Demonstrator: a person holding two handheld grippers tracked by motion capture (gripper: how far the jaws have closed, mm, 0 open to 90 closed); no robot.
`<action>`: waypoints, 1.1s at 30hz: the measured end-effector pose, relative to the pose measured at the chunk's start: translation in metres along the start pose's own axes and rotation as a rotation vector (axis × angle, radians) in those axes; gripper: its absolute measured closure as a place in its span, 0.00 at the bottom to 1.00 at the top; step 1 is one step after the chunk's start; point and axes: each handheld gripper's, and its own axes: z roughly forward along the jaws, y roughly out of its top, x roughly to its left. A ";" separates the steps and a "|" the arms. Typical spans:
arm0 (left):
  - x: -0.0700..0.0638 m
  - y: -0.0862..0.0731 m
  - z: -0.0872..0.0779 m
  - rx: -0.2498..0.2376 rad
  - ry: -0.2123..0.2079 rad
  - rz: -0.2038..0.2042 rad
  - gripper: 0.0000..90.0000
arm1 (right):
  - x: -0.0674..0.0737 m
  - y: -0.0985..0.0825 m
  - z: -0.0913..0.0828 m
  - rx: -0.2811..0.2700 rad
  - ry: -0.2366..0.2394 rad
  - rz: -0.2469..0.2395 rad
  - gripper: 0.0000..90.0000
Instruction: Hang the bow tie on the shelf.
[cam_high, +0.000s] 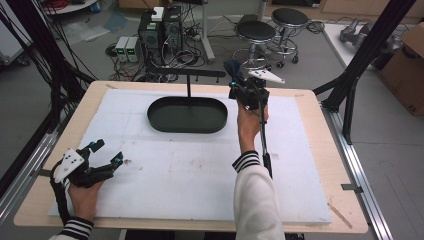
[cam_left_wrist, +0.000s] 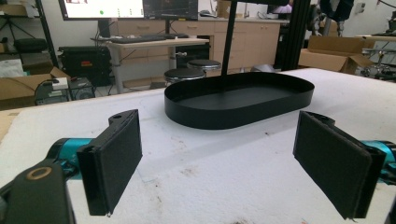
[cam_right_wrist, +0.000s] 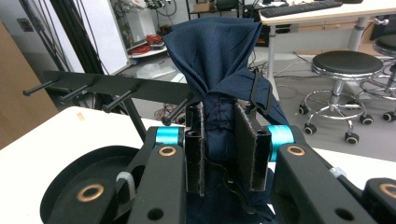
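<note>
A dark blue cloth (cam_right_wrist: 215, 56) is bunched between the pads of my right gripper (cam_right_wrist: 219, 179), which is shut on it. In the high view that right gripper (cam_high: 239, 86) is raised over the table's far side, just right of the black oval tray (cam_high: 187, 116) and close to the black peg rack (cam_high: 192, 74), with the cloth (cam_high: 233, 66) poking up near the rack's right end. The rack's pegs (cam_right_wrist: 126, 99) stick out just left of the cloth. My left gripper (cam_high: 107, 152) rests at the table's near left, open, with nothing between its pads (cam_left_wrist: 116, 158).
A white foam board (cam_high: 175, 170) covers the wooden table (cam_high: 40, 200). Black frame posts (cam_high: 365, 55) stand at the table's far right. Stools (cam_high: 256, 32), computer boxes and cables crowd the floor beyond the far edge. The tray (cam_left_wrist: 239, 99) lies ahead of my left gripper.
</note>
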 end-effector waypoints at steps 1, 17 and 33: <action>0.000 0.000 0.000 0.000 0.000 0.000 0.18 | 0.000 0.000 0.000 0.000 0.000 0.000 0.83; 0.000 0.000 0.000 -0.004 -0.003 -0.001 0.18 | 0.018 0.005 0.024 0.000 0.052 0.012 0.83; 0.000 0.000 -0.001 -0.012 -0.007 -0.002 0.18 | 0.040 0.007 0.048 0.010 0.093 0.002 0.83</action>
